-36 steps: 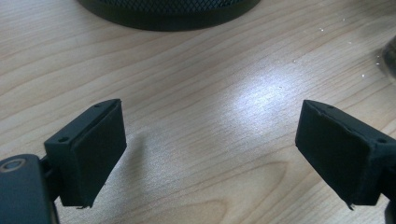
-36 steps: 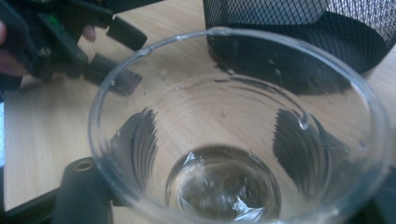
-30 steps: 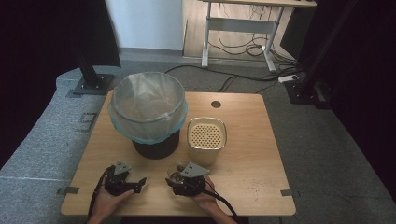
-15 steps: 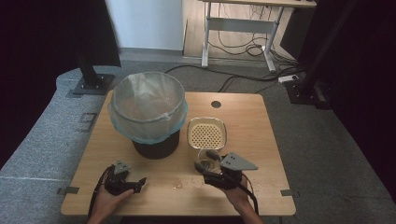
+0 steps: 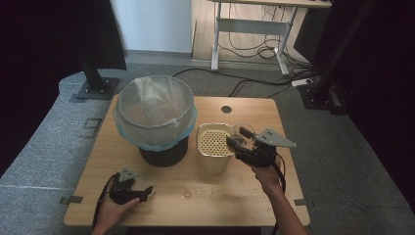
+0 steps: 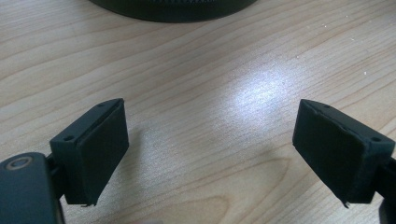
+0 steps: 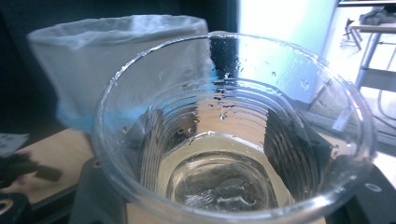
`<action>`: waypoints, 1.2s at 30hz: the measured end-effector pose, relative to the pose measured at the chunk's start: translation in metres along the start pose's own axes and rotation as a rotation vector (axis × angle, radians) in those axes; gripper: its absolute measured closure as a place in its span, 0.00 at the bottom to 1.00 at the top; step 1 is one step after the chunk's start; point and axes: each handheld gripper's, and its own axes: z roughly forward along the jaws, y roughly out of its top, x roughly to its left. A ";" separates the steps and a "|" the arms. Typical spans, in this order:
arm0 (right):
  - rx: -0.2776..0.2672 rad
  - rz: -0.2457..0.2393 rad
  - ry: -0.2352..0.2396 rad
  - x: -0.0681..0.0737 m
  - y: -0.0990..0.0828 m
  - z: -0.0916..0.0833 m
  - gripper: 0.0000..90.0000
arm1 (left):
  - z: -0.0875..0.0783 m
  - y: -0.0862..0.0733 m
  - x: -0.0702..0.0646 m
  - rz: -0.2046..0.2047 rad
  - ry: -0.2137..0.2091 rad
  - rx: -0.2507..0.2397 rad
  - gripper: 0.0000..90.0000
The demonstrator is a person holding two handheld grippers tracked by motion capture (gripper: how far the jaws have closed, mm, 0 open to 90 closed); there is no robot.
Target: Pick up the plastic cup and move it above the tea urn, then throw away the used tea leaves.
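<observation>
**A thin clear cup in my right tongs, over the strainer**

My right gripper [image 5: 238,143] is clamped on a clear plastic cup [image 5: 243,132], held in the air just over the right rim of the cream perforated container [image 5: 214,147] beside the lined bin [image 5: 155,115]. In the right gripper view the cup [image 7: 233,130] sits upright between my jaws, which press its lower wall from both sides; they have just been closing a little on it.

I judge this cup light and flimsy: thin ribbed walls, see-through, beaded with droplets inside, with what looks like a little clear liquid pooled at the bottom. Wet plastic is slippery, and a hard squeeze would buckle it, so the ribbed lower wall, where it is stiffest, seems the right place to hold, with only modest pressure. Tipping it will shift the liquid but hardly the weight.

The container is stiff, matte, with a dotted sieve top. The bin is dark and round, its pale blue bag thin and crinkly, folded over the rim.

My left gripper [image 5: 131,190] rests on the smooth, glossy wooden table [image 5: 274,196], jaws wide apart and holding nothing.
</observation>
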 end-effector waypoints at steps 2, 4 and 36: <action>0.003 0.004 -0.015 -0.006 0.004 0.006 0.43 | 0.001 0.000 0.001 0.000 -0.002 0.007 0.12; 0.009 0.004 -0.027 -0.010 0.007 0.012 0.43 | 0.002 -0.001 0.001 0.001 -0.002 0.016 0.12; 0.229 -0.574 -0.274 -0.018 0.026 0.067 0.43 | 0.003 0.000 0.002 0.013 0.001 0.027 0.13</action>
